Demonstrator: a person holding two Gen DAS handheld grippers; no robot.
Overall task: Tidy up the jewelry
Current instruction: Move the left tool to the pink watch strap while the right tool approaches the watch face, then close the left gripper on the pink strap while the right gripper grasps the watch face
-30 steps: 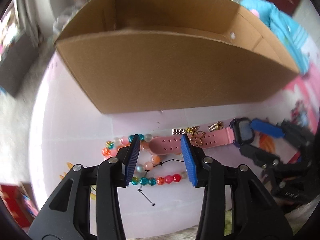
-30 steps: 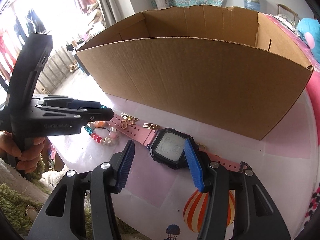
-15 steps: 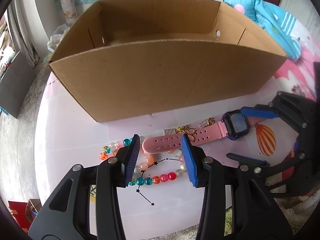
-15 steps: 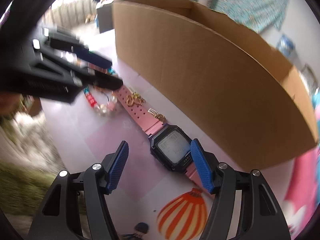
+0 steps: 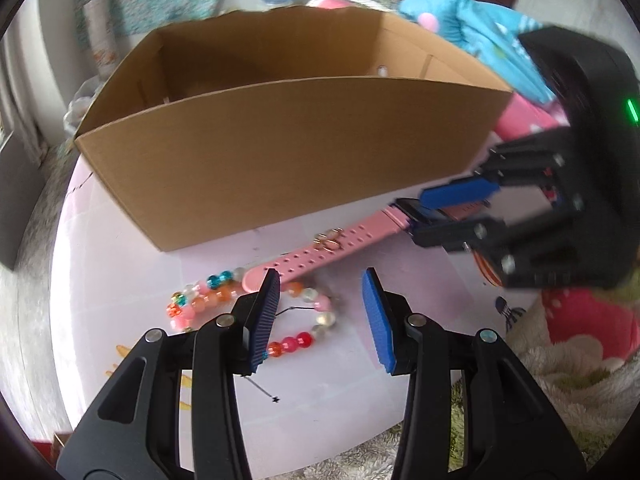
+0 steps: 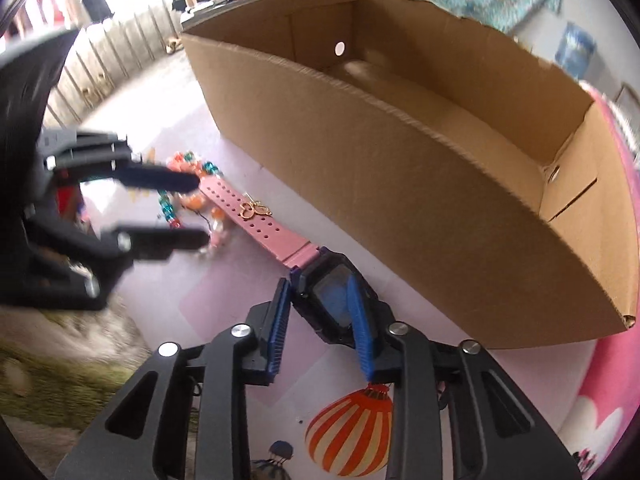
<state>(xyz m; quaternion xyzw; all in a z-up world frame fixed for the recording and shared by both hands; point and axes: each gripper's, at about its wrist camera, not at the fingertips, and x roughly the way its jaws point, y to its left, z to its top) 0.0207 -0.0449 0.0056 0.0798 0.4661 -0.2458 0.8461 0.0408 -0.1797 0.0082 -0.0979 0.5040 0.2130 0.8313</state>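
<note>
Now clamped on the watch (image 6: 334, 300), the right gripper (image 6: 320, 312) may drag the earring (image 6: 254, 209) and bracelet (image 5: 244, 300) along; left gripper (image 5: 322, 316) gapes idle.

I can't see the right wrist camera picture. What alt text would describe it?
The right gripper is closed around the dark case of a pink-strapped watch on a pale table, beside a large open cardboard box. Further left, the left gripper hovers open over a colourful bead bracelet.
</note>
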